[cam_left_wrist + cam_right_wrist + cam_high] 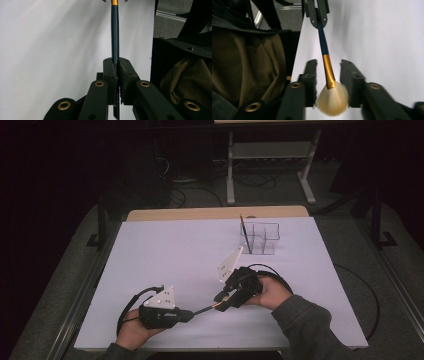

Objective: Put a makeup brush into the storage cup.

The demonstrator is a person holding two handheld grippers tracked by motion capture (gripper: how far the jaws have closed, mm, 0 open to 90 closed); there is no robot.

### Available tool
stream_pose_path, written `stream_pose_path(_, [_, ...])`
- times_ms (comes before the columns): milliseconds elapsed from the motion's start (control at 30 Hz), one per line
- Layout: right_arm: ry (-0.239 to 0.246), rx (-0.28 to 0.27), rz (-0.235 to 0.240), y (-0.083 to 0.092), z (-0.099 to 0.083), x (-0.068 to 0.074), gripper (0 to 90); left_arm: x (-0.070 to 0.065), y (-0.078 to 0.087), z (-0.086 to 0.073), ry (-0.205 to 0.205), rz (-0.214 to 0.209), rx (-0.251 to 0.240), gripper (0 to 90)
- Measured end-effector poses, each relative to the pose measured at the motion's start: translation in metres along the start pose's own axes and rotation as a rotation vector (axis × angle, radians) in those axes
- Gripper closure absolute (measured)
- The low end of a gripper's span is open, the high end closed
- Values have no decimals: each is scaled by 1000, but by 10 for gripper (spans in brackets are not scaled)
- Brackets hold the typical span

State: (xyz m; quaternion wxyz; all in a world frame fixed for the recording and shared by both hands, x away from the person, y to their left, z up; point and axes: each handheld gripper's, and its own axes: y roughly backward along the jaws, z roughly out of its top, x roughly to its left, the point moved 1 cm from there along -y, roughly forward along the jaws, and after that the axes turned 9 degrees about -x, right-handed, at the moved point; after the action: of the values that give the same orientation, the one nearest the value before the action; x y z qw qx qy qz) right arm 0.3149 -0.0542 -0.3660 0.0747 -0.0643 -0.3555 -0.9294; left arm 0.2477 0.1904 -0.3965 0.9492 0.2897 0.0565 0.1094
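Note:
A makeup brush (pixel 324 47) with a dark blue handle, gold ferrule and pale fan of bristles (pixel 333 100) spans the gap between the two grippers near the table's front. My left gripper (pixel 117 61) is shut on the end of the handle (pixel 115 32); in the high view the left gripper (pixel 192 314) lies at front left. My right gripper (pixel 328 65) stands open, one jaw on each side of the ferrule with a gap on both sides. From above, the right gripper (pixel 220 302) faces the left one and the brush (pixel 204 310) runs between them.
A clear plastic organizer (pixel 261 239) with several compartments stands at the back right of the white table (pixel 165 255), with a thin dark stick (pixel 245 232) upright in its left cell. Cables trail from both grippers. A brown sleeve (pixel 244 65) is close beside the right gripper.

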Motion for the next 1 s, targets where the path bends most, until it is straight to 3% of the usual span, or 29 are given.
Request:
stream_pose_path(133, [1, 7, 23, -1, -1, -1, 799, -1, -1, 0, 2, -3, -2, 847])
stream_pose_path(233, [-13, 13, 41, -1, -1, -2, 816, -2, -3, 0, -3, -2, 5, 847])
stream_pose_path(367, [5, 23, 60, -2, -1, -1, 833, -3, -5, 0, -2, -7, 19, 838])
stream_pose_path(567, [42, 69, 52, -2, 5, 3, 834, -3, -8, 1, 7, -4, 35, 749])
stream_pose_path(800, [102, 153, 29, -7, 22, 11, 834, -7, -13, 4, -4, -27, 52, 782])
stream_pose_path(867, [116, 153, 32, -7, 26, 12, 833, -8, -13, 3, -6, -25, 59, 831])
stream_pose_path(1000, [101, 123, 22, -5, 28, 13, 819, -6, -11, 2, 2, -23, 38, 838])
